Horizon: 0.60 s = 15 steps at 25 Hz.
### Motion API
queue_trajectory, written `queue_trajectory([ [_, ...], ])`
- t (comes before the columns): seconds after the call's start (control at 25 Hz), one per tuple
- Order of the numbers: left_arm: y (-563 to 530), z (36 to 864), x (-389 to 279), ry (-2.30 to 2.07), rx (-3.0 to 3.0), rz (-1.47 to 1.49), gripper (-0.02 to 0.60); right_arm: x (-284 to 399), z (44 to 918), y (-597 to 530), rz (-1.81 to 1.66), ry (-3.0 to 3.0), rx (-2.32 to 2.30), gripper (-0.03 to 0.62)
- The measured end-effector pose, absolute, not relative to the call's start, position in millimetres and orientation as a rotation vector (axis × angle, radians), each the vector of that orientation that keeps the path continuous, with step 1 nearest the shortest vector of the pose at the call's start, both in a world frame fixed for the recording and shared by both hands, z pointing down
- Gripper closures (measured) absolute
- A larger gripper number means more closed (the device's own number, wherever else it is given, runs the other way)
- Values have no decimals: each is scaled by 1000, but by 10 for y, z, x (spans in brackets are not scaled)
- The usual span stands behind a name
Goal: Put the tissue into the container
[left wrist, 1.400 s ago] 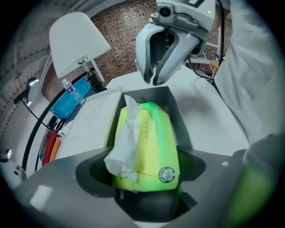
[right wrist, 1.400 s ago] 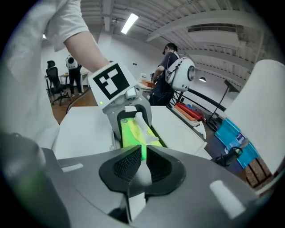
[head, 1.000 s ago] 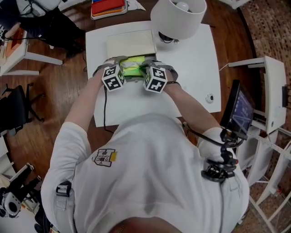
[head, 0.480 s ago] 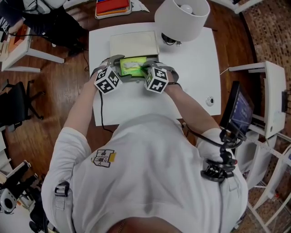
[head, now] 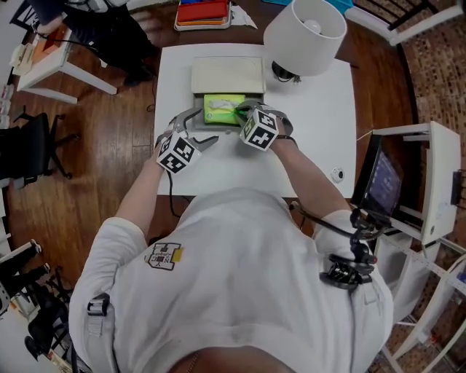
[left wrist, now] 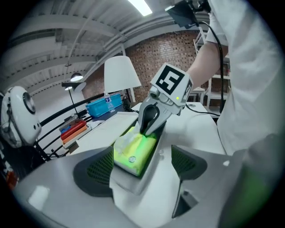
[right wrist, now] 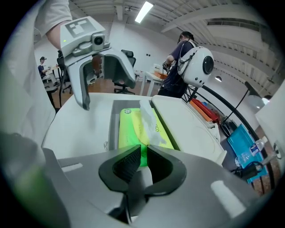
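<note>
Tissue pack (head: 223, 109): green, lying flat inside container (right wrist: 115, 122), long side running along it. We're seeing one white sheet (right wrist: 149, 118) sticking up out of its top.
Container: shallow grey tray, sitting on white table (head: 320, 124) toward far edge. The pack is filling most of it.
Lid (head: 227, 74): pale, lying open & flat just beyond tray, touching its far long side.
R gripper (head: 240, 116): reaching in at pack's right end. Fingers are standing v. narrow and pinching that end. We're seeing a thin green edge betw. the pads in the right gripper view.
L gripper (head: 195, 131): hanging just off tray's left end, fingers spread wide & gripping nothing. We're seeing tray end & pack past its pads, apart from them.
Lamp (head: 306, 33): white shade, standing at table's far right, just beside lid.
Small round item (head: 336, 175): lying on table's right side, well apart from tray. We're not making out what it is.
Red stack (head: 204, 11): lying beyond table's far edge, on another surface.
Screen (head: 384, 182): standing on a rack to right of table.
Person: wearing white tee, stretching both arms fwd over table.
</note>
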<state>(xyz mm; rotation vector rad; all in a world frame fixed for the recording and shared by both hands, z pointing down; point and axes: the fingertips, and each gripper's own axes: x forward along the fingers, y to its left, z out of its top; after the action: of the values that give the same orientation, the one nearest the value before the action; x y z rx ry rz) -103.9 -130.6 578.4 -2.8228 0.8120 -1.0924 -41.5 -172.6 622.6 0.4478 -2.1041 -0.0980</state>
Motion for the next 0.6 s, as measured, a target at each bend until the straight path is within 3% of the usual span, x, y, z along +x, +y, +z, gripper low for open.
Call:
queue_trajectory([
  [0.16,-1079,5830,-1055,947,-2886,-1013,173,-384,6051,-1613,-72,-2181,487,499],
  [0.6,-617,5932,-934,1004,-2978,-986,175,-68,5891,-803,-67,-2249,564,499],
])
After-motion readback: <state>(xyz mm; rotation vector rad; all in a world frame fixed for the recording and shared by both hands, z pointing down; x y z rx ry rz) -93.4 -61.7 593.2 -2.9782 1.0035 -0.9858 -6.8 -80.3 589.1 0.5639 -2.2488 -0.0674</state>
